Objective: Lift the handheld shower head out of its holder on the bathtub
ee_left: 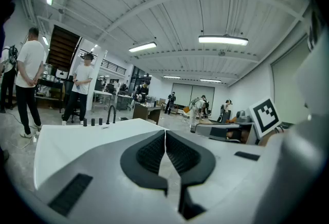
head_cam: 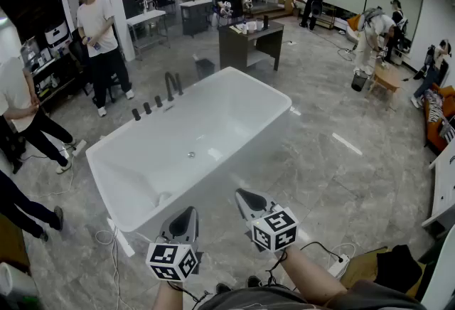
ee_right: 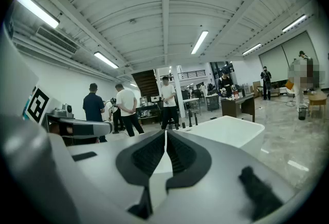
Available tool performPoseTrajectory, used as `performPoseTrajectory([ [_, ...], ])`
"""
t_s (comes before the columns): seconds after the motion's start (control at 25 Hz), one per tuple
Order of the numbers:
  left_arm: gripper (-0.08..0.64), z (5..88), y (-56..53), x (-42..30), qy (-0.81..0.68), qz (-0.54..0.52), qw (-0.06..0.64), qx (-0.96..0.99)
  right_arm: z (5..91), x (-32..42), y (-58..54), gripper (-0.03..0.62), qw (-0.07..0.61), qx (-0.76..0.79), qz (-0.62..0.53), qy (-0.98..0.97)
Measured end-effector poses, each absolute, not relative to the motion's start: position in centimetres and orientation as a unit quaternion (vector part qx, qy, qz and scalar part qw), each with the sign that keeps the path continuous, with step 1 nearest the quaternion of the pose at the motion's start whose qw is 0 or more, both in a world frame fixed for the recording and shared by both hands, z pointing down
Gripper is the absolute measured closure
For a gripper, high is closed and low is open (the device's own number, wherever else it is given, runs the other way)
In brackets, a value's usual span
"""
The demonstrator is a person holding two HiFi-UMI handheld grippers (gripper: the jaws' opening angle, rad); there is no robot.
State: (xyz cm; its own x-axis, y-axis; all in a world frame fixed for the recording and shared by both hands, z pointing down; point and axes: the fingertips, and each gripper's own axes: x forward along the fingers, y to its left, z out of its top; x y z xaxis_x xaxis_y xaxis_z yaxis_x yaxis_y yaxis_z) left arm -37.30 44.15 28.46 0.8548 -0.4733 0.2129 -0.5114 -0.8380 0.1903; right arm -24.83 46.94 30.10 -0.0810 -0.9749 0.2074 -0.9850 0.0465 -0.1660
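Note:
A white freestanding bathtub (head_cam: 234,99) fills the middle of the head view. On its far left rim stands a row of black fittings: three short knobs (head_cam: 147,108) and a taller curved spout with a slim upright piece beside it (head_cam: 173,84). I cannot tell which of these is the shower head. My left gripper (head_cam: 190,211) and right gripper (head_cam: 241,194) hover side by side at the tub's near corner, well short of the fittings. Both are shut with nothing between the jaws. The left gripper view shows the fittings (ee_left: 109,114) far off beyond the shut left gripper (ee_left: 165,132). The right gripper view shows the fittings (ee_right: 191,117) beyond the shut right gripper (ee_right: 165,132).
Several people stand around the room; two are close to the tub's left side (head_cam: 99,38). A dark desk (head_cam: 249,42) stands behind the tub. White cables and a power strip (head_cam: 334,262) lie on the tiled floor near my feet.

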Motion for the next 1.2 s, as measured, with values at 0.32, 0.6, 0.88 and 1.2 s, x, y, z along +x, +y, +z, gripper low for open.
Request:
performPoseTrajectory([
  [0.32, 0.543, 28.4, 44.5, -37.7, -0.259, 0.077, 0.121, 0.955, 30.3, -25.3, 47.3, 0.561, 0.024, 0.674, 0.138, -0.726],
  [0.6, 0.543, 28.3, 45.2, -37.6, -0.256, 0.075, 0.120, 0.956, 30.4, -25.1, 48.1, 0.561, 0.030, 0.677, 0.138, -0.722],
  [0.88, 0.543, 28.7, 45.6, -38.7, -0.260, 0.080, 0.128, 0.954, 30.3, -25.7, 48.5, 0.563, 0.029, 0.683, 0.137, -0.717],
  [1.2, 0.543, 29.5, 45.9, -42.7, -0.251, 0.075, 0.136, 0.955, 31.1, -27.2, 48.6, 0.561, 0.001, 0.694, 0.151, -0.704],
])
